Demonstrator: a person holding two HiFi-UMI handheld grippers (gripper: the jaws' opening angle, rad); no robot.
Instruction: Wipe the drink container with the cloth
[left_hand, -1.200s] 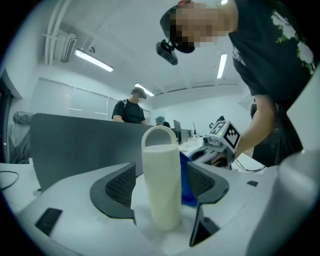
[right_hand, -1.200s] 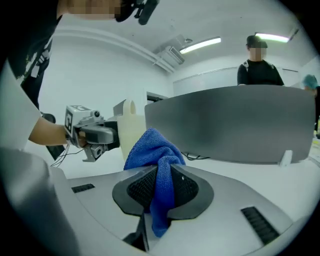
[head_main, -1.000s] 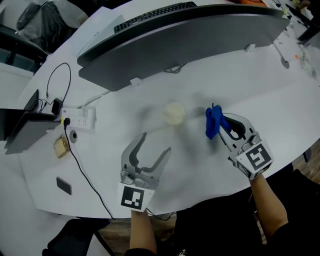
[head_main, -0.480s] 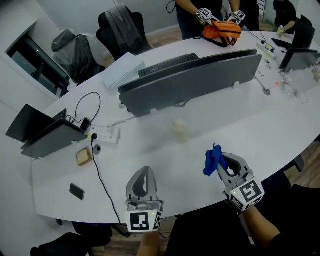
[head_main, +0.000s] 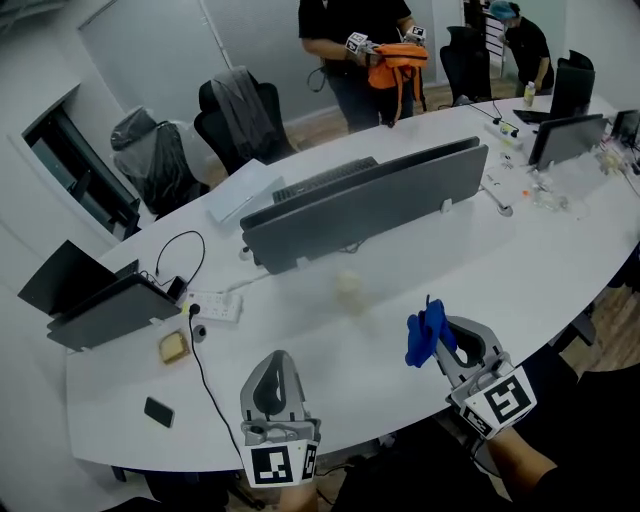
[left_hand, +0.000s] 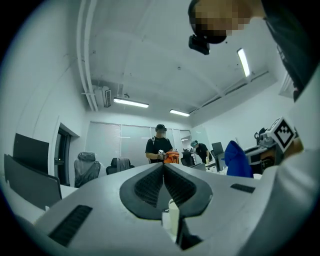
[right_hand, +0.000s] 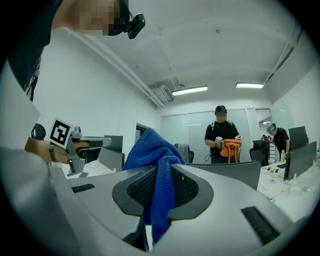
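The drink container (head_main: 348, 285) is seen as a small pale cup on the white bench (head_main: 560, 240). It is blurry, but it looks to be standing up, so its long side runs up and down. It is found ahead of both tongs and between them, well apart from each. Neither one can be called nearer. To reach it, both tongs would have to be moved forward and down.

The left tongs (head_main: 278, 357) have just been closing and are now pressed together, with nothing held between them. A blue cloth (head_main: 424, 335) is pinched in the right tongs (head_main: 442, 326), and it is bunched up above them and hangs down below. So the wiping is probably meant for the right side and the holding for the left. The left tongs would have to be opened first.

The bench is big, round-edged and smooth. A long grey screen (head_main: 370, 200) is stood across it just behind the cup. A power strip (head_main: 215, 305) and a black cable (head_main: 205, 375) lie to the left. Office chairs (head_main: 235, 115) are seen at the back of the room, and a person with an orange bag (head_main: 395, 62) is standing there.
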